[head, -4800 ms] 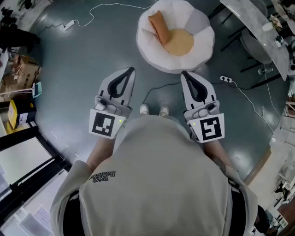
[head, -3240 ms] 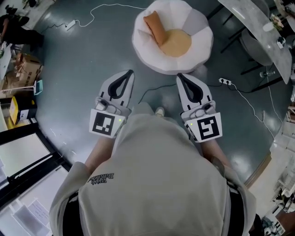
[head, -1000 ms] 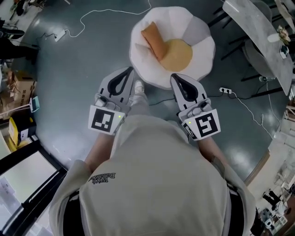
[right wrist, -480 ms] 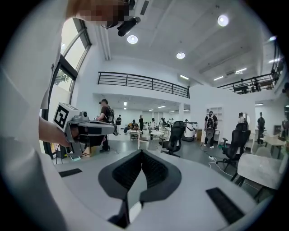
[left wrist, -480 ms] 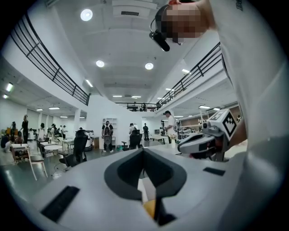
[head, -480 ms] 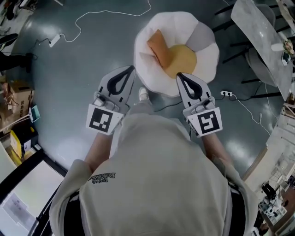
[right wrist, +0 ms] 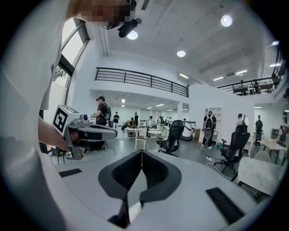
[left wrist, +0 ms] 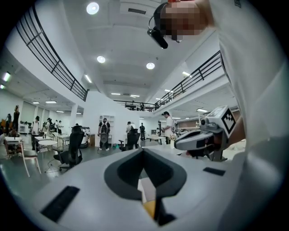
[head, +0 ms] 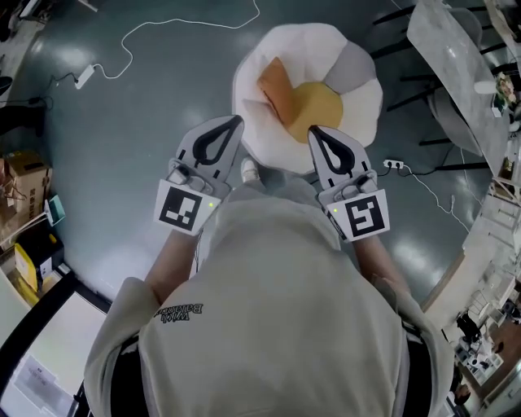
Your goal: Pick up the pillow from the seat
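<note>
In the head view an orange pillow leans on the left inside of a round white seat that has a yellow middle. My left gripper is shut and empty, its tip at the seat's near left rim, just below the pillow. Equally shut and empty, my right gripper reaches over the seat's near edge. Both point roughly level over the seat. In the left gripper view the closed jaws fill the lower half, and the right gripper view shows the same.
A white cable and power strip lie on the grey floor at the far left. A pale table stands at the right, another power strip below it. Boxes sit at the left edge. Office chairs and people stand further off.
The person has walked up to the seat. Both grippers, still shut, have come from short of the seat to its near rim, close to the pillow.
</note>
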Motion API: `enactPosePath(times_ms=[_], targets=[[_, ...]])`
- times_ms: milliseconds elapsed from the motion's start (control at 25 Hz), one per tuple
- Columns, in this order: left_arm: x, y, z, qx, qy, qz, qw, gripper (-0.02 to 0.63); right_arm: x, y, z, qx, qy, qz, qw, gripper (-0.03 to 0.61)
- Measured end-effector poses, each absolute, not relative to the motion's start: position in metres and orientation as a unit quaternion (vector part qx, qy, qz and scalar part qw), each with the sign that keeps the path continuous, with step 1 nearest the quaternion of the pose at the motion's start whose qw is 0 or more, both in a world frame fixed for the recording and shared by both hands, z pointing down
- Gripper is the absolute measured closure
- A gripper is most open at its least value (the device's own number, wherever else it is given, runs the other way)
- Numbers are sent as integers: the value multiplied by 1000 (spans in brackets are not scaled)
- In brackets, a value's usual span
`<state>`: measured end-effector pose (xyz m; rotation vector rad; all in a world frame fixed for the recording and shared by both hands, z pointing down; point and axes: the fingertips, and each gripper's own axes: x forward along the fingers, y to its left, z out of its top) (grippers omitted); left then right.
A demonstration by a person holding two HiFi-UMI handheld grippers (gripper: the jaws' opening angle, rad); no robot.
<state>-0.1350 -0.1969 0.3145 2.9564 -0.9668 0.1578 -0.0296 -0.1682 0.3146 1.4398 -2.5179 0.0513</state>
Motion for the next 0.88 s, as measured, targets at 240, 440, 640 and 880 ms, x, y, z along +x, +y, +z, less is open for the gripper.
enactPosePath(times_ms=[240,440,640,880], targets=[[-123,-211,308,942,-333,44,8,604,-27,-185,308,474,-874,12,105,568],[-117,-225,311,923,-379,56,30,604,-9,-195,304,455,-886,20,92,568],[-99,-225,312,921,-384,64,21,604,12,-201,309,449,-889,24,89,568],[-100,-234,316,915,-400,50,15,604,19,-215,315,445,-891,44,81,568]])
